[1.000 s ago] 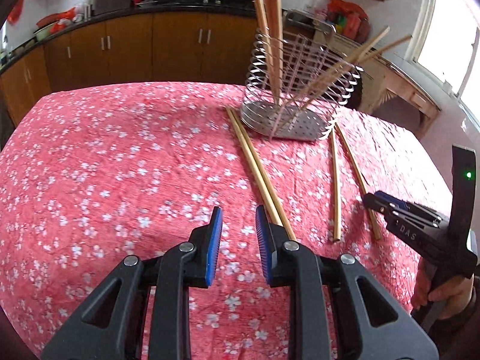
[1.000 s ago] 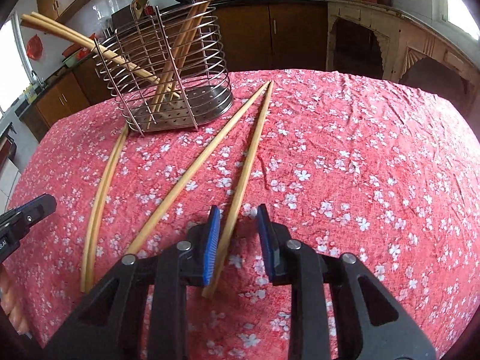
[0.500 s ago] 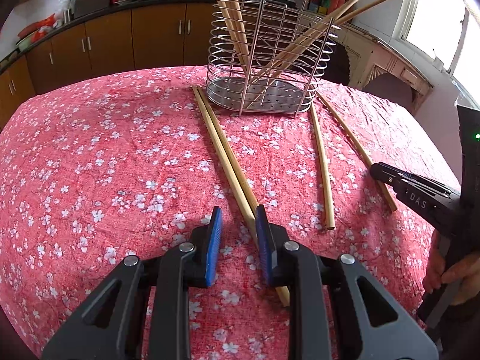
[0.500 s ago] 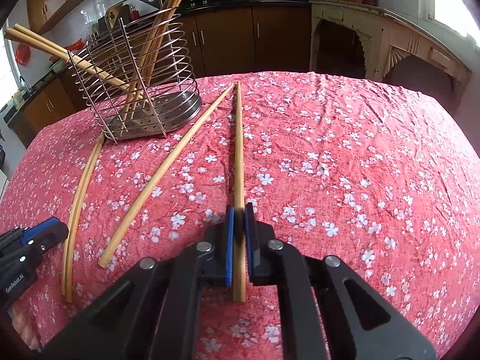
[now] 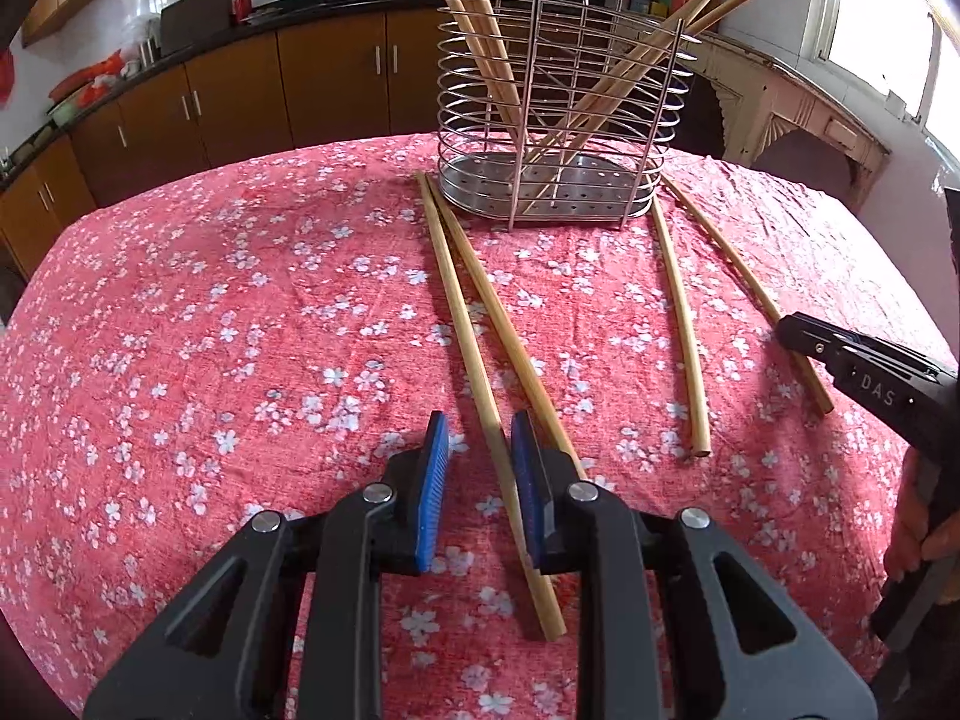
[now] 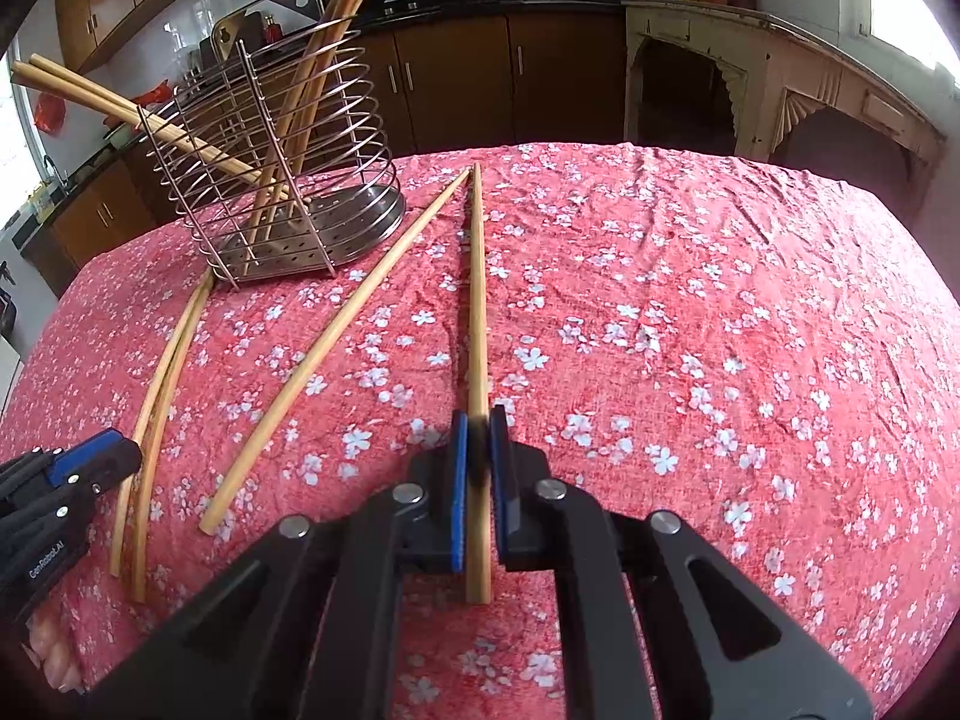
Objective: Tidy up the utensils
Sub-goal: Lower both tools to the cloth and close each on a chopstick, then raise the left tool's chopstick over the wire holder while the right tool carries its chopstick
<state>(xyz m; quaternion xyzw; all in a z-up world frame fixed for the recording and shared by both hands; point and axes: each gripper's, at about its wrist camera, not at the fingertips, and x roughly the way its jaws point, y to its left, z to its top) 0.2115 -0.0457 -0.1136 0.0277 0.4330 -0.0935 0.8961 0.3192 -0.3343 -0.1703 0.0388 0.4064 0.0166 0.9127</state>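
A wire utensil holder (image 5: pixel 552 120) stands at the far side of the table with several wooden chopsticks leaning in it. More chopsticks lie loose on the cloth in front of it. My left gripper (image 5: pixel 478 426) is open and straddles the near end of one chopstick (image 5: pixel 459 306); its pads do not touch the stick. A second chopstick (image 5: pixel 510 330) runs just right of it, under the right finger. My right gripper (image 6: pixel 478 420) is shut on the near end of a straight chopstick (image 6: pixel 477 300), which lies along the cloth. Another chopstick (image 6: pixel 336 336) lies to its left.
A red floral cloth (image 5: pixel 210 330) covers the whole table. A curved chopstick (image 5: pixel 678 312) lies between the two grippers. The right gripper (image 5: pixel 786 327) shows at the right edge of the left wrist view, and the left gripper (image 6: pixel 114 450) at the lower left of the right wrist view. Kitchen cabinets (image 5: pixel 336 78) stand behind.
My left gripper came closer to the holder and shifted so that one chopstick now lies between its pads. My right gripper closed on its chopstick and has held it since.
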